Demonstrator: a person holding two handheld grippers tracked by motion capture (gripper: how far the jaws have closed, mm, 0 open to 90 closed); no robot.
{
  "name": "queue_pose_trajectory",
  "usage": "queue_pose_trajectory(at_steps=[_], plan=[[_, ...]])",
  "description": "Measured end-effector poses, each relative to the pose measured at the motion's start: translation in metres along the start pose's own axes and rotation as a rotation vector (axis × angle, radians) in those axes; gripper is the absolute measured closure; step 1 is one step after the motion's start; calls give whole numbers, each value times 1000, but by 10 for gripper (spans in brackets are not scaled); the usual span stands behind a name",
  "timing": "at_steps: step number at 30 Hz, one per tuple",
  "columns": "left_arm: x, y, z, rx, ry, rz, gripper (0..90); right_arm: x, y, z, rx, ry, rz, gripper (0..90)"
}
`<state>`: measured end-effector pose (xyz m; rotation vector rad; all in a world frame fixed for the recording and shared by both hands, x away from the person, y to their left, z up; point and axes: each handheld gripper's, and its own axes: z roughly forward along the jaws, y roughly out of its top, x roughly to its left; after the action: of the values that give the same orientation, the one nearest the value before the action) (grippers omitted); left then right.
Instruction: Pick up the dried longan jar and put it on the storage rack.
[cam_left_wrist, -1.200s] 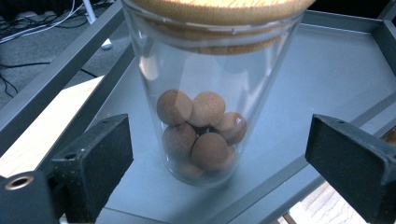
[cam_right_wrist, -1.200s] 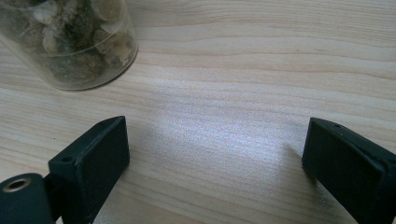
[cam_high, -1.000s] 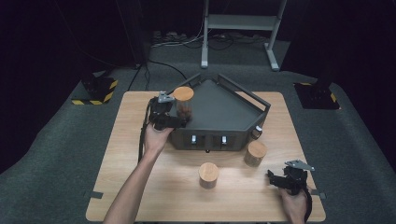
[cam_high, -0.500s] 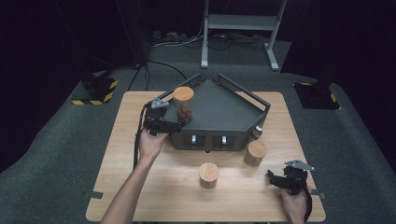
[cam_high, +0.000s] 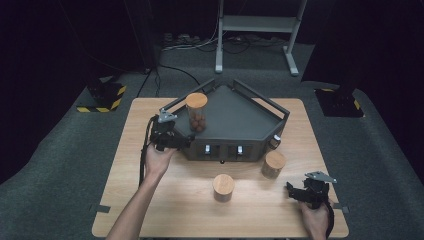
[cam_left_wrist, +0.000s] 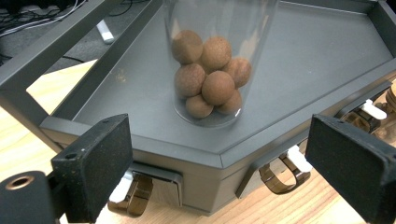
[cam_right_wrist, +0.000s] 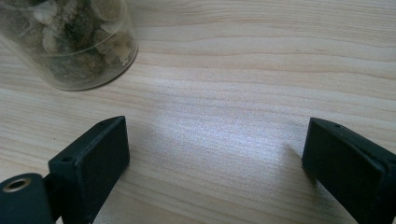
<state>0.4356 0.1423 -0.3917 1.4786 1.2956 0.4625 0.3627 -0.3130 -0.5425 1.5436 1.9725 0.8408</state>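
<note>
Backed off the jar (cam_left_wrist: 208, 60), left gripper (cam_left_wrist: 224, 163) fingers wide, empty; right gripper (cam_right_wrist: 219, 163) likewise; no writing legible.

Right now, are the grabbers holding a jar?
No. The left gripper is open, short of the jar of brown balls; the right gripper is open over bare table.
</note>
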Motion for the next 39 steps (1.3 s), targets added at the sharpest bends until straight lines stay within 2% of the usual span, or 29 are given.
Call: queue_pose_trajectory(at_steps=[39], plan=[[12,-23,-11,-23,4,-56,76,0,0,0,0,0,0,68]])
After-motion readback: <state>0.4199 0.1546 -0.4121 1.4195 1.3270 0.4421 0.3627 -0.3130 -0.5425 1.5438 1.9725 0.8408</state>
